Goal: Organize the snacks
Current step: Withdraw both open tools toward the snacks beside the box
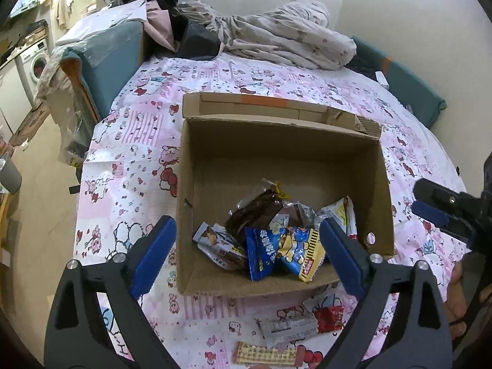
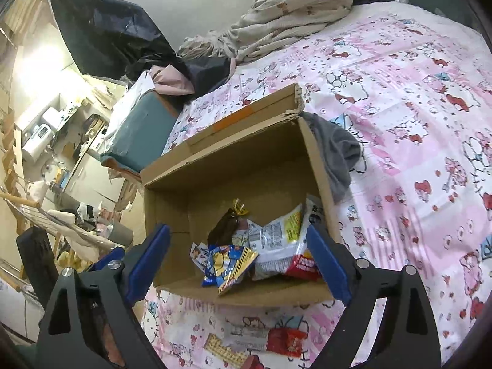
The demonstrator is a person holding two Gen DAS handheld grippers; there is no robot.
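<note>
An open cardboard box (image 1: 276, 153) (image 2: 230, 160) lies on a pink cartoon-print bedsheet (image 1: 129, 160). Inside are several snacks: a blue packet with a yellow bear (image 1: 289, 246) (image 2: 227, 258), a brown packet (image 1: 255, 212) (image 2: 224, 227) and white packets (image 1: 338, 212) (image 2: 276, 240). On the sheet in front of the box lie a red packet (image 1: 330, 318) (image 2: 286, 341), a grey packet (image 1: 289, 327) and a wafer packet (image 1: 264, 352) (image 2: 224, 350). My left gripper (image 1: 247, 227) hangs open over the box's near side, holding nothing. My right gripper (image 2: 238, 233) (image 1: 430, 203) is open too, also over the box, with nothing in it.
A crumpled blanket (image 1: 276, 37) and dark clothes are heaped at the head of the bed. A grey cloth (image 2: 341, 156) lies against the box's right wall. A teal cushion (image 1: 113, 61) stands left of the bed, a washing machine (image 1: 37, 58) beyond it. A person's hand (image 1: 461, 301) shows at the right.
</note>
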